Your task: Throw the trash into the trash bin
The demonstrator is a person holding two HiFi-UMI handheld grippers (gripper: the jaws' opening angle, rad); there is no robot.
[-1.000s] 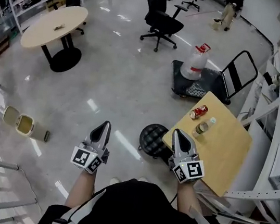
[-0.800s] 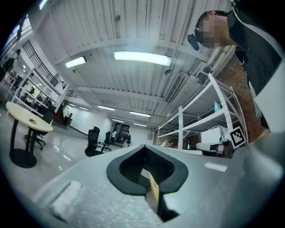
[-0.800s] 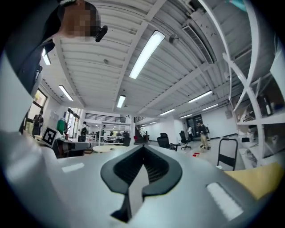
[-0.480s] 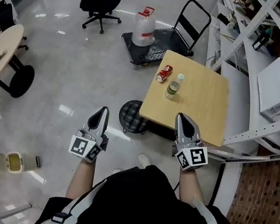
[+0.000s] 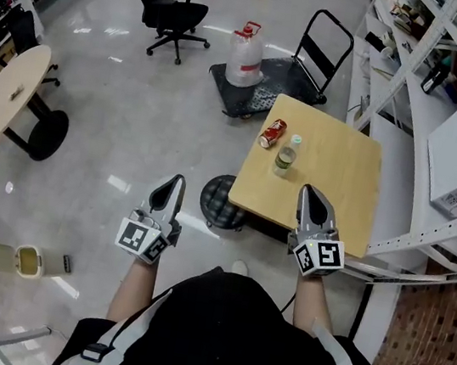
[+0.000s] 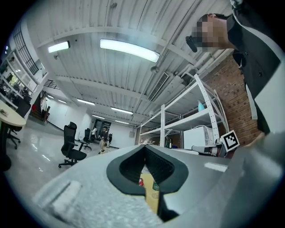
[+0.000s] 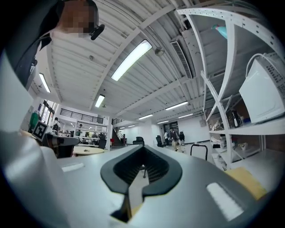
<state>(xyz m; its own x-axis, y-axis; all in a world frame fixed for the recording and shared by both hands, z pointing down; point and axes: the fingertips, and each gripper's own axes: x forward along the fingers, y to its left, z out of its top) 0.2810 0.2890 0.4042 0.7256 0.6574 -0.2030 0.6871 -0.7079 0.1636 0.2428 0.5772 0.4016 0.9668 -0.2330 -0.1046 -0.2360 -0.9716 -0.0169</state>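
A red can lies on the square wooden table, and a small clear bottle stands upright next to it. A beige bin with its lid up sits on the floor at the lower left, far from both. My left gripper hangs over the floor left of the table, shut and empty. Through the gap under its tips the left gripper view shows the can and bottle. My right gripper is over the table's near edge, shut with nothing in it, a short way from the bottle.
A black round stool stands at the table's near left corner. Behind the table is a flat cart carrying a water jug. An office chair, a round table and metal shelving surround the floor.
The view has swung round: the wooden table with can and bottle now lies straight ahead and closer to my right gripper. The bin has slid to the lower left. Both grippers stay shut.
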